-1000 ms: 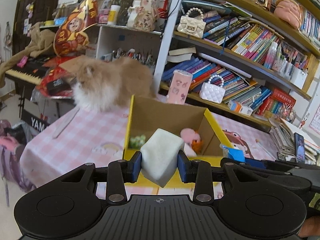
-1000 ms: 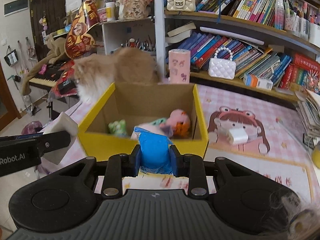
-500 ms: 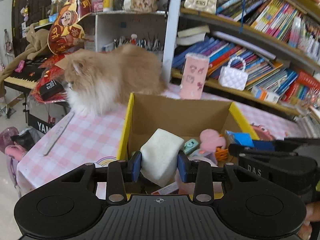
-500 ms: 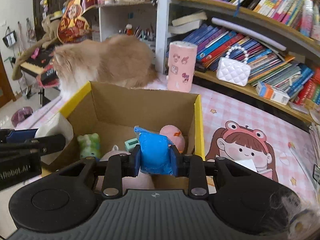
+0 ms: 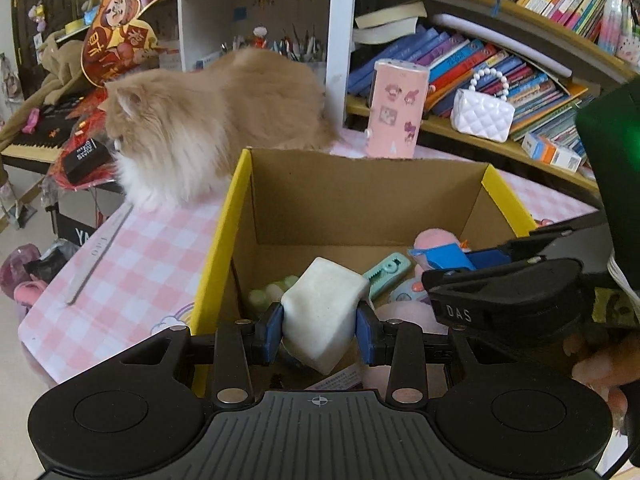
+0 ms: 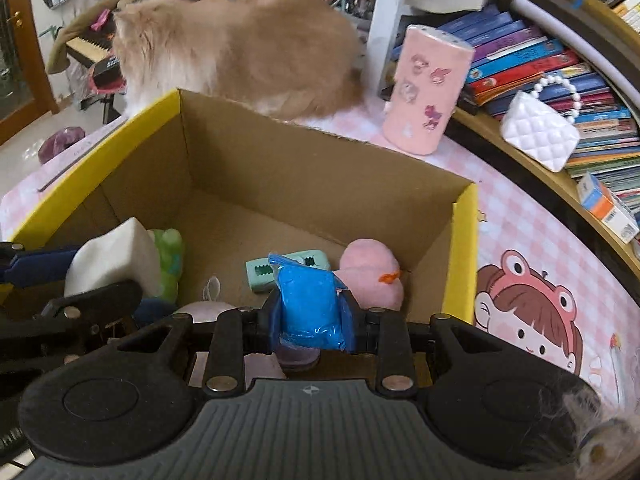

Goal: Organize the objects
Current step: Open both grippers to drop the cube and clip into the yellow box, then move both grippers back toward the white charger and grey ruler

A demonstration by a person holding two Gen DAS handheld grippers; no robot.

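Note:
My left gripper [image 5: 320,326] is shut on a white foam block [image 5: 320,312] and holds it over the near left part of an open yellow cardboard box [image 5: 236,196]. My right gripper [image 6: 308,316] is shut on a blue packet [image 6: 308,304] above the box's [image 6: 464,256] near side. The box holds a pink plush [image 6: 370,276], a green toy [image 6: 170,264], a mint correction tape [image 6: 260,272] and other soft items. The right gripper also shows in the left wrist view [image 5: 452,260], and the foam block in the right wrist view [image 6: 116,256].
A fluffy orange cat [image 5: 208,120] stands on the pink checked tablecloth [image 5: 132,264] just behind the box. A pink cylinder [image 6: 428,88] and a white quilted purse [image 6: 540,132] stand by the bookshelves [image 5: 500,60]. A ruler [image 5: 100,248] lies at the left.
Both grippers have moved forward and down over the box, each holding its object. The box and cat look larger and nearer.

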